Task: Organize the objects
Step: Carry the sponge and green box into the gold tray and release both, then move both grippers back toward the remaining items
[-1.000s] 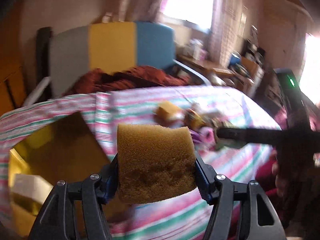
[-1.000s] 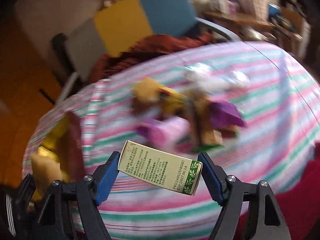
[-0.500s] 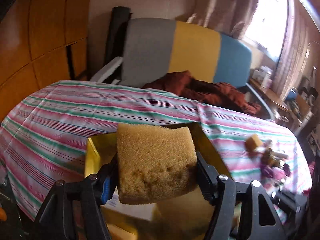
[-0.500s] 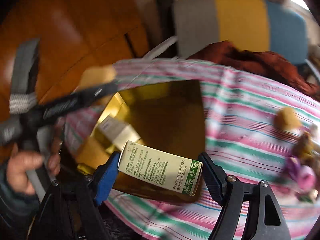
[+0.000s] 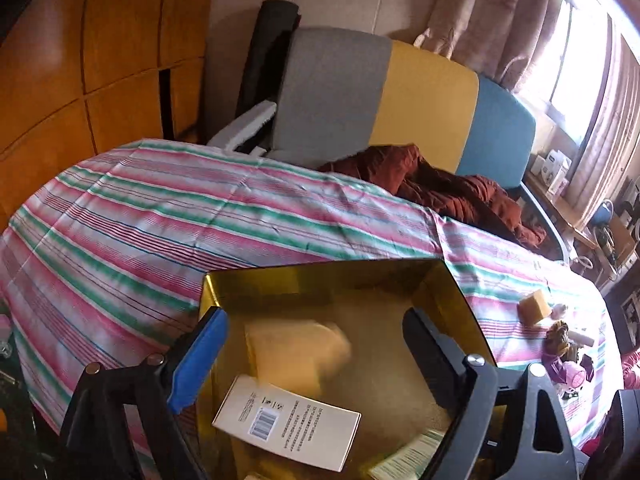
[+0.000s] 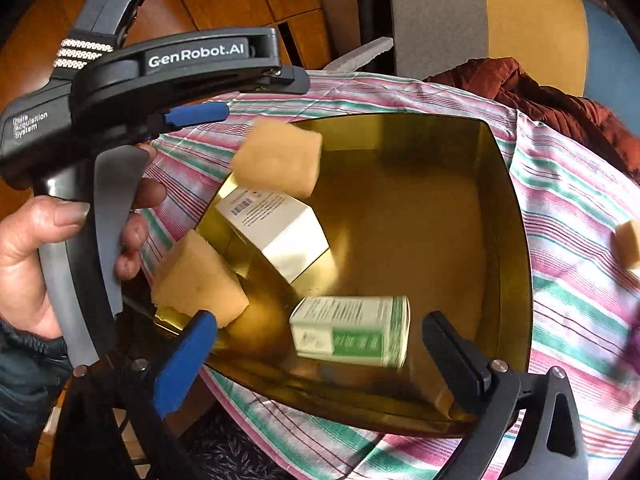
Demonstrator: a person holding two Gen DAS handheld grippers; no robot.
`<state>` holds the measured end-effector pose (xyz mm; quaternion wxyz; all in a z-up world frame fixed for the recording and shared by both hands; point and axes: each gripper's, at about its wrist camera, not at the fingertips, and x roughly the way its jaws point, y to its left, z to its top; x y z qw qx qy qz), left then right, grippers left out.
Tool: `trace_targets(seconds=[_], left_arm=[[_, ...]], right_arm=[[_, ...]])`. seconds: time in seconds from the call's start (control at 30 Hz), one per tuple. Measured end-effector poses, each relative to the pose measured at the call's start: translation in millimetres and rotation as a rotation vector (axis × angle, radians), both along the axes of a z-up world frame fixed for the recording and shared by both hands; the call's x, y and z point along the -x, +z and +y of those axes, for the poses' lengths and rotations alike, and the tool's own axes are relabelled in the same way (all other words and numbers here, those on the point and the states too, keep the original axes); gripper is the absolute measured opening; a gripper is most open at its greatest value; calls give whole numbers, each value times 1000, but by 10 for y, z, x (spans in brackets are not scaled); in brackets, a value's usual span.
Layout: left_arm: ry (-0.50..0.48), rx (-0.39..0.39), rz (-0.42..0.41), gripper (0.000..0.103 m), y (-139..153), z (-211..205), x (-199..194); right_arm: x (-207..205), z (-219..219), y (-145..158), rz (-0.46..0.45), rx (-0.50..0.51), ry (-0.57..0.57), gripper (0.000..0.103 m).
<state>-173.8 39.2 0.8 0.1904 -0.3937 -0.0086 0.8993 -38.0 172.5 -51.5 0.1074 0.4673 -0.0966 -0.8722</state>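
A gold box (image 6: pixel 496 208) sits on the striped tablecloth; it also shows in the left wrist view (image 5: pixel 320 276). My left gripper (image 5: pixel 316 340) is open above it, and a yellow sponge (image 5: pixel 296 356) blurs in mid-fall below it; the sponge shows in the right wrist view (image 6: pixel 280 158) too. My right gripper (image 6: pixel 320 344) is open over the box, with a green and white carton (image 6: pixel 352 330) blurred just below its jaws. A white carton (image 6: pixel 276 228) and another sponge (image 6: pixel 196 284) lie in the box.
A sponge (image 5: pixel 534 307) and several small items (image 5: pixel 568 356) lie on the tablecloth (image 5: pixel 160 232) to the right. A grey, yellow and blue chair (image 5: pixel 400 100) with a red garment (image 5: pixel 440 188) stands behind. Wooden cabinets (image 5: pixel 80 60) are at the left.
Both grippers moved over the gold box and opened. The sponge left my left gripper and the green carton left my right gripper; both are dropping into the box.
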Motion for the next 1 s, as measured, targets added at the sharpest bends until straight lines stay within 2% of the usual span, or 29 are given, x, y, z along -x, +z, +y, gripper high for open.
trace_targets(seconds=[0.13, 0.33, 0.53, 0.77, 1.0], left_arm=[[28, 12, 53, 91, 103, -86, -269], [66, 15, 85, 91, 158, -202, -637], [92, 54, 122, 91, 152, -241, -939], [87, 64, 109, 91, 86, -242, -1164], [35, 87, 93, 91, 11, -116, -1302]], right_arm=[[-63, 39, 49, 14, -5, -34, 103], [-225, 72, 149, 72, -80, -110, 103], [-355, 126, 226, 126, -122, -169, 103], [-499, 242, 319, 184, -182, -252, 103], [-594, 417, 323, 183, -191, -328, 103]])
